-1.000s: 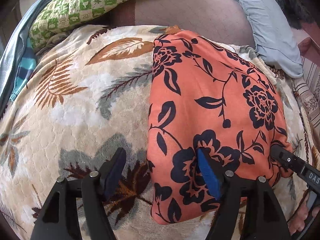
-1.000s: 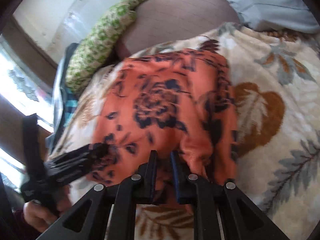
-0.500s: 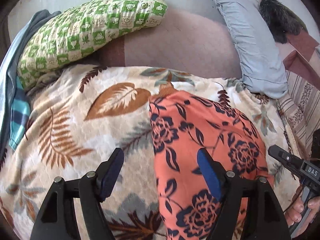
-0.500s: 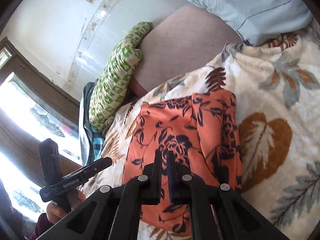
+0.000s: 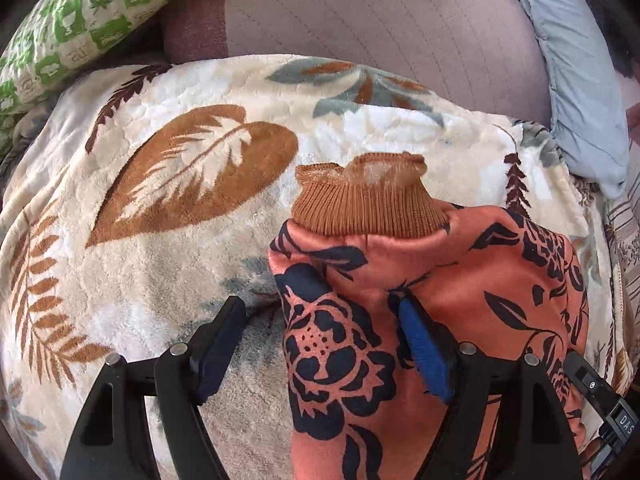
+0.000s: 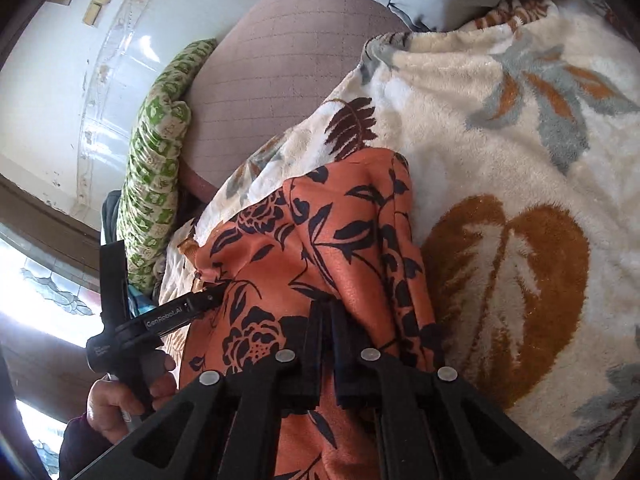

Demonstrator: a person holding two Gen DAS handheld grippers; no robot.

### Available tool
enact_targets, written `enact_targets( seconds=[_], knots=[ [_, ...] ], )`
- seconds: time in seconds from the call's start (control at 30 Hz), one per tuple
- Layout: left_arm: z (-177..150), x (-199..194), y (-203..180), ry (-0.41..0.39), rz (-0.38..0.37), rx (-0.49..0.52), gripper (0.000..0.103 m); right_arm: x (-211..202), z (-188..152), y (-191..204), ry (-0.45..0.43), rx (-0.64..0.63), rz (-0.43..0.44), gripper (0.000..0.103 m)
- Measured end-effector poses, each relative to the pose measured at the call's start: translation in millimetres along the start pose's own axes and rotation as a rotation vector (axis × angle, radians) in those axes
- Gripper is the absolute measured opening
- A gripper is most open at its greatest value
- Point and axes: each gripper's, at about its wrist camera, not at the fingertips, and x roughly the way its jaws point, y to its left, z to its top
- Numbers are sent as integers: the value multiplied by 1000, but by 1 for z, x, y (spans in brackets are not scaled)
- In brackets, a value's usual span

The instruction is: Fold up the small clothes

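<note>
The orange floral garment (image 5: 420, 320) is lying on the cream leaf-print blanket (image 5: 160, 240), which serves as the landmark here: the garment is sitting toward the blanket's middle, its brown ribbed cuff (image 5: 368, 208) pointing at the blanket's far edge, beyond which a mauve quilted mattress (image 5: 380, 20) is showing. The left gripper (image 5: 324, 340) is hanging over the blanket with its jaws wide apart and opening; one blue pad is touching the garment's top while the other is hovering over bare blanket just beside the garment's edge, so cloth is lying partly between them but is not being pinched. The right gripper (image 6: 327, 312) is standing with its jaws together, and a raised fold of the garment (image 6: 320, 240) is running into them; it is clamping that fold above the blanket. A green checked pillow (image 6: 156, 152) is resting off the blanket's far left corner, and a pale blue pillow (image 5: 576, 60) off its far right. A hand (image 6: 120, 400) is holding the left gripper's handle beside the blanket's edge.
</note>
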Motion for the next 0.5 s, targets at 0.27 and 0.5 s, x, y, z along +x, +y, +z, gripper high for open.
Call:
enact_targets(
  seconds=[0.27,0.5],
  knots=[
    [-59,-94,8,-174,-72,32,80,-64,1,9,-140,-44,64,8],
    [-120,-108,-15,-176,-54,128,80,-69,-11,26,-75,-94,87,9]
  ],
)
